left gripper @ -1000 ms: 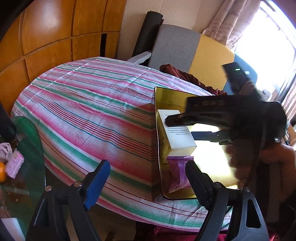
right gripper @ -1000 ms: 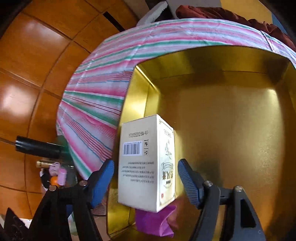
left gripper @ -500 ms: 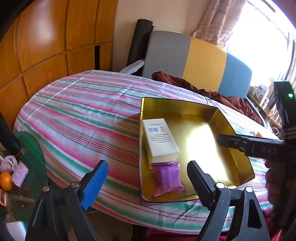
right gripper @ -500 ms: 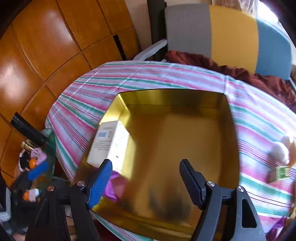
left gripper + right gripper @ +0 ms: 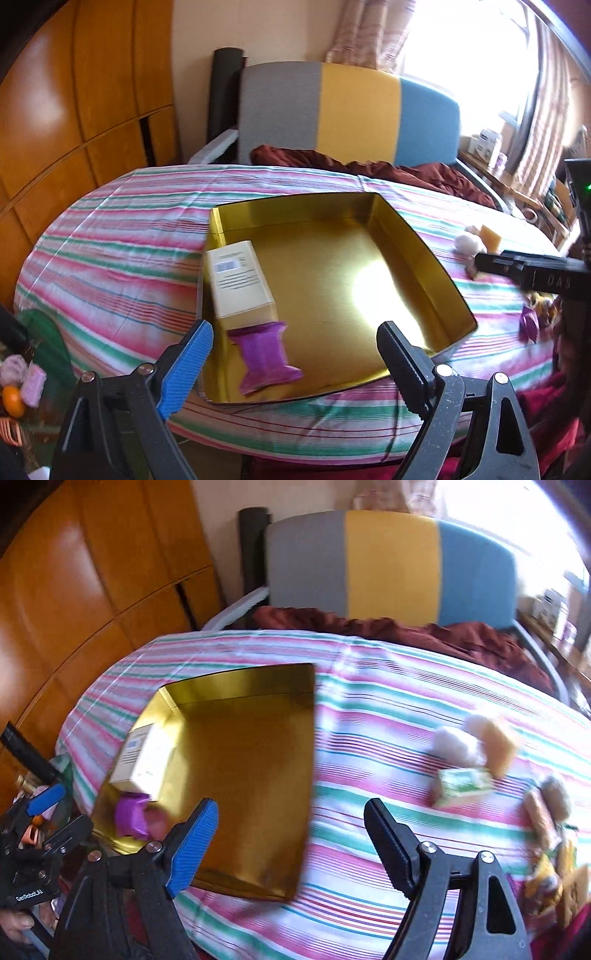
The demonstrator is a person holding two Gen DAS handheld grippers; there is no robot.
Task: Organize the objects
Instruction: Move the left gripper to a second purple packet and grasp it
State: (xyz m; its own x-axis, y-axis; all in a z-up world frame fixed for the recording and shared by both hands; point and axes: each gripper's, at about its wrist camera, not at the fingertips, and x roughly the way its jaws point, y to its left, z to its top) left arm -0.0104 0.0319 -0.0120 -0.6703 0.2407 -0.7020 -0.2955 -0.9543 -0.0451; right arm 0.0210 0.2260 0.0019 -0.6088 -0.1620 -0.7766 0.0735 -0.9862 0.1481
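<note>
A gold tray (image 5: pixel 424 254) (image 5: pixel 258 849) lies on the striped tablecloth. In it, along its left wall, lie a cream box (image 5: pixel 238 282) (image 5: pixel 142 762) and a purple packet (image 5: pixel 264 356) (image 5: pixel 129 816). My left gripper (image 5: pixel 291 365) is open and empty, above the tray's near edge. My right gripper (image 5: pixel 290 843) is open and empty, above the tray's right edge. To its right lie loose items: a white ball (image 5: pixel 452 744), a tan block (image 5: pixel 500 744), a green box (image 5: pixel 463 786) and several snack packets (image 5: pixel 550 812). The right gripper's body (image 5: pixel 535 273) shows in the left wrist view.
A grey, yellow and blue sofa (image 5: pixel 351 118) with a dark red blanket (image 5: pixel 369 168) stands behind the table. Wooden panels (image 5: pixel 74 110) line the left wall. A small glass table with clutter (image 5: pixel 22 376) sits at the lower left.
My right gripper has pulled back from the cream box and swung right, toward the loose items. My left gripper has risen and turned right; the tray now sits centred in its view.
</note>
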